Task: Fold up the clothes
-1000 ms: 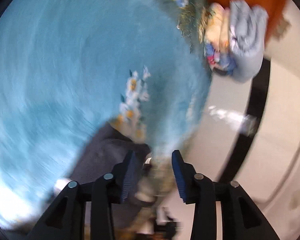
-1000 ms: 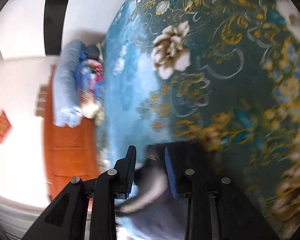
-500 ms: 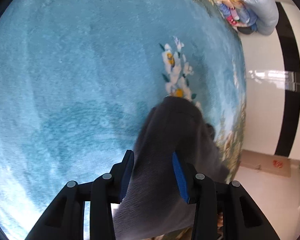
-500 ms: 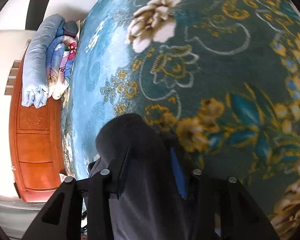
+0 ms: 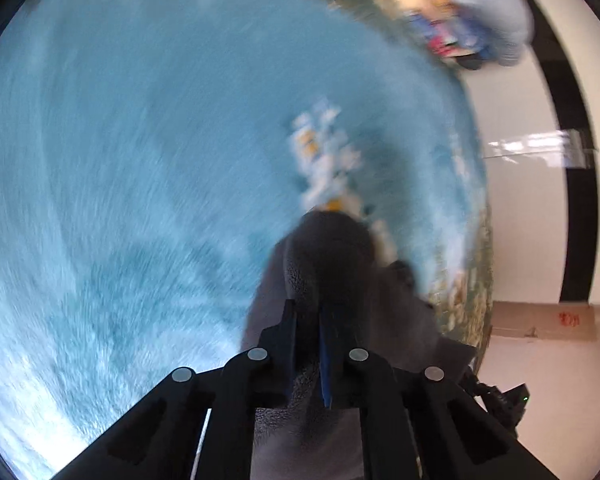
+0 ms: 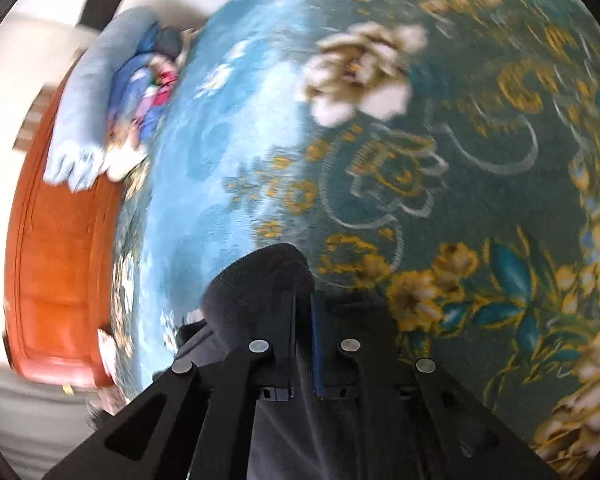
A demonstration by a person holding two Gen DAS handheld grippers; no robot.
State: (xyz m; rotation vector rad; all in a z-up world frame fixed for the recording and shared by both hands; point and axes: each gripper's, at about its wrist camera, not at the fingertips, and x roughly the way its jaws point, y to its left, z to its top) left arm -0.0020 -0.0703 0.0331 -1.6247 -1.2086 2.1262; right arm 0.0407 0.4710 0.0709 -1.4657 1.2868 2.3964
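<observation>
The dark grey garment (image 5: 328,264) lies on the blue floral rug (image 5: 140,160), near its edge, and bunches up between my two tools. My left gripper (image 5: 306,320) has just closed, its jaws pinched narrow on a fold of the cloth. My right gripper (image 6: 303,304) has just closed too and nips another hump of the same garment (image 6: 260,280), which hangs under both sets of fingers. Past the rug's (image 6: 420,160) far end lies a heap of folded bedding (image 6: 100,92) on an orange wooden cabinet (image 6: 60,260). Pale floor (image 5: 520,220) borders the rug.
</observation>
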